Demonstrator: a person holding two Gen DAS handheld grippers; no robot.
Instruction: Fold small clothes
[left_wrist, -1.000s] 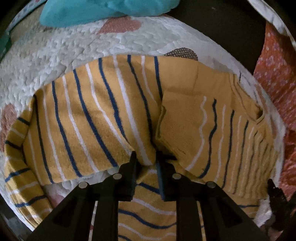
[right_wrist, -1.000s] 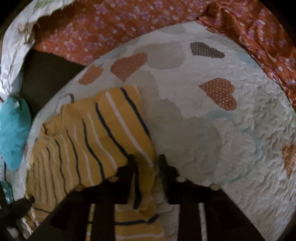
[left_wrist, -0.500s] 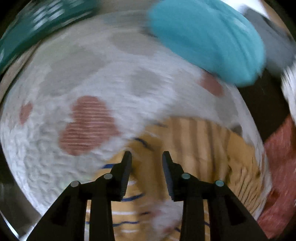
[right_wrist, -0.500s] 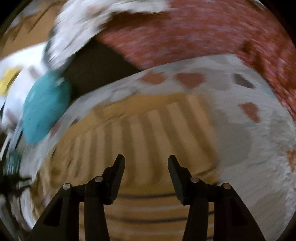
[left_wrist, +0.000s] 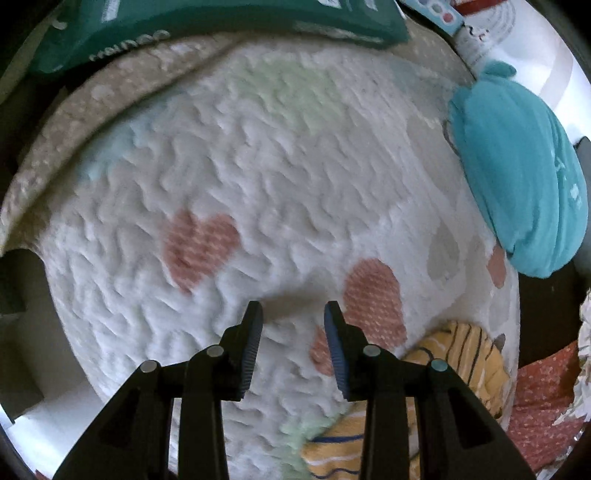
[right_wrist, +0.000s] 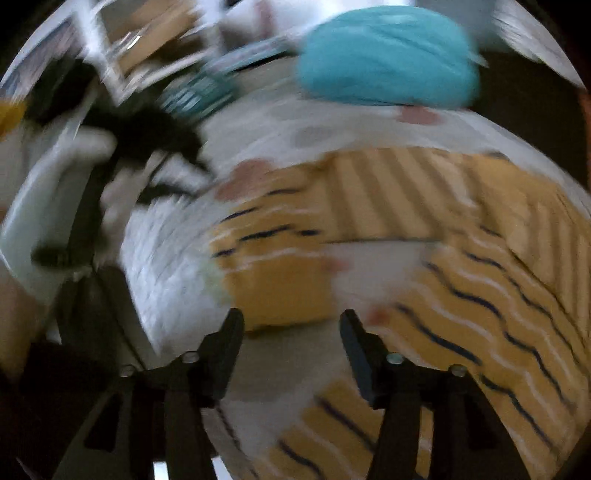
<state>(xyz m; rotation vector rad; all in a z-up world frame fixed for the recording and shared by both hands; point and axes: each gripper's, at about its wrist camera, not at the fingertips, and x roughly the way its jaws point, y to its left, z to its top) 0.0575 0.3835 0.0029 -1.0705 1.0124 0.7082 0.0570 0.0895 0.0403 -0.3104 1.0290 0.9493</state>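
Observation:
A small yellow sweater with navy and white stripes (right_wrist: 424, 236) lies on a white quilted mat with heart patches (left_wrist: 258, 177). In the blurred right wrist view it fills the middle and right, with a sleeve folded across it. My right gripper (right_wrist: 291, 343) hangs above its near edge; its jaws are opening and nothing is between them. In the left wrist view only a corner of the sweater (left_wrist: 458, 354) shows at the lower right. My left gripper (left_wrist: 291, 339) is open over bare mat, holding nothing.
A teal cushion (left_wrist: 524, 177) lies at the mat's right edge, seen also as the teal cushion (right_wrist: 388, 62) at the top of the right wrist view. A dark green packet (left_wrist: 207, 26) sits beyond the mat. Red floral cloth (left_wrist: 543, 402) lies lower right.
Both grippers let go of the sweater and opened. The left one swung away over bare mat, leaving the sweater at its lower right. The right one rolled and swept across the garment.

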